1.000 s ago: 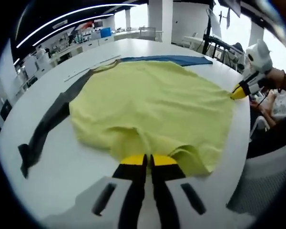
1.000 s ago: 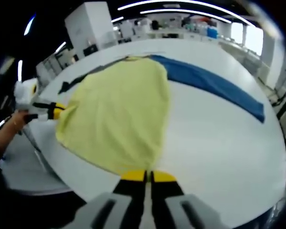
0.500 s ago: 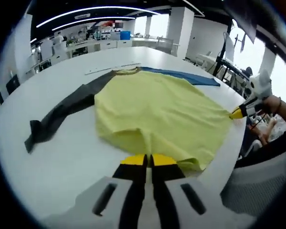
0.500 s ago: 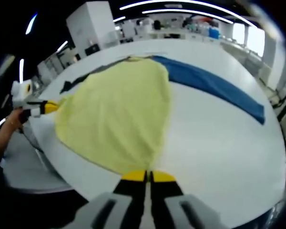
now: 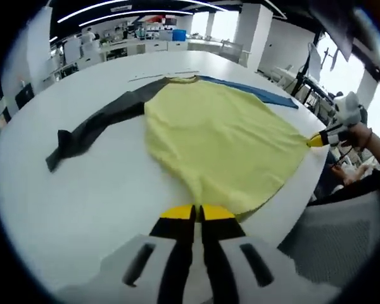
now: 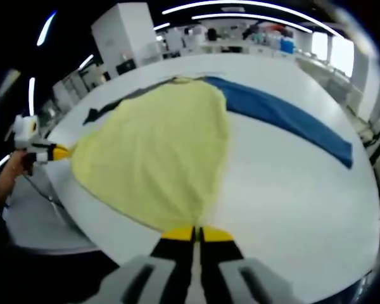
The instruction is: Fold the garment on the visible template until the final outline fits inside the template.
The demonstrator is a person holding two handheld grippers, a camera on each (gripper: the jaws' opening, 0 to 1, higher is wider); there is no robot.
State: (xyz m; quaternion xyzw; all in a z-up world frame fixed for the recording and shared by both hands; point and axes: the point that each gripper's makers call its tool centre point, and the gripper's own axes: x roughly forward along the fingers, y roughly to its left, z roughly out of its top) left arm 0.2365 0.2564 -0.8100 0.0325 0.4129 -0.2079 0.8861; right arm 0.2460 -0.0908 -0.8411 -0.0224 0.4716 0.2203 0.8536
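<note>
A yellow garment [image 5: 221, 139] with one dark grey sleeve [image 5: 95, 130] and one blue sleeve [image 5: 253, 92] lies spread on a white round table [image 5: 69, 190]. At the bottom of the left gripper view, my left gripper [image 5: 197, 214] is shut on the near hem corner. The right gripper [image 5: 316, 140] comes in from the right, shut on the other hem corner. In the right gripper view the yellow garment [image 6: 158, 152] fans out from my right gripper [image 6: 196, 234], with the left gripper [image 6: 58, 152] pinching its far corner. The grey sleeve [image 6: 107, 107] and blue sleeve [image 6: 285, 117] trail off behind.
A grey chair [image 5: 329, 247] stands by the table edge on the right of the left gripper view. A person's hand [image 5: 362, 136] holds the right gripper there. Lab benches and shelves line the far wall. Bare table [image 6: 291, 202] lies right of the garment.
Both grippers have drawn the hem back and apart. The fold near the left gripper has flattened and the yellow cloth lies smoother and tauter. The left camera has swung left.
</note>
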